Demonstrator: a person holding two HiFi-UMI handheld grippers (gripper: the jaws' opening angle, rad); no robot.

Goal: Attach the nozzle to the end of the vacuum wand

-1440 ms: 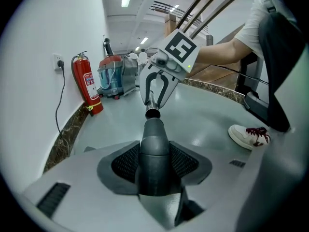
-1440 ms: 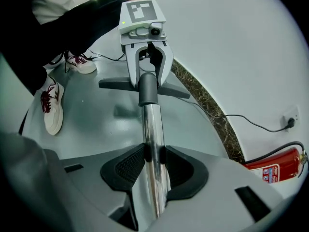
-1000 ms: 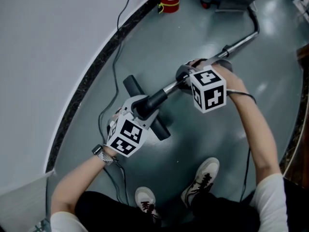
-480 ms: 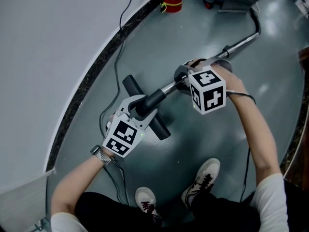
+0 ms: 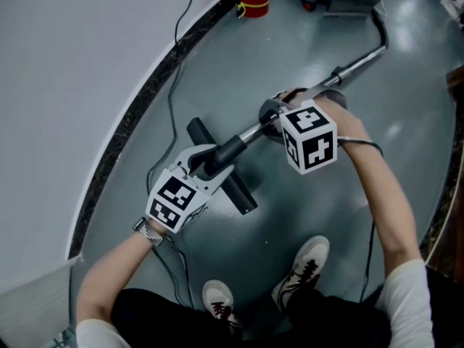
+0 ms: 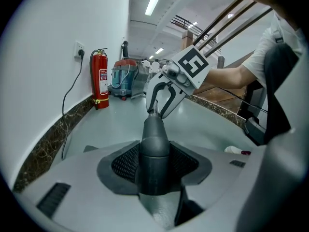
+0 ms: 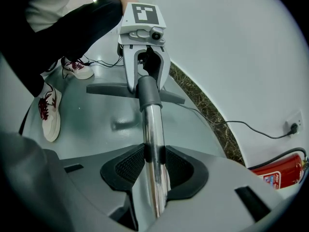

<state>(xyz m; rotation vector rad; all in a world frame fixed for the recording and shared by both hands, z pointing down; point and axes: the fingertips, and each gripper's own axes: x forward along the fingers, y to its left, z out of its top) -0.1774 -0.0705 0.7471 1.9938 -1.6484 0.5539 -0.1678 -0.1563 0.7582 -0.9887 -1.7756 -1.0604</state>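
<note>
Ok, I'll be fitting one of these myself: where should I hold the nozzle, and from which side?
Best take the nozzle by its round dark neck, not the flat crossbar. Come from the crossbar end, in line with the neck, as the left hand-held gripper does, closing on the neck's sides, the socket end left free for the wand.

Nozzle [image 5: 243,196] middle beneath left tongs [image 5: 216,159]

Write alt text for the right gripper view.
The right gripper clamps its jaws on the chrome vacuum wand, which runs ahead to the dark nozzle held by the left gripper. A person's shoes show at left, a red fire extinguisher lower right.
</note>
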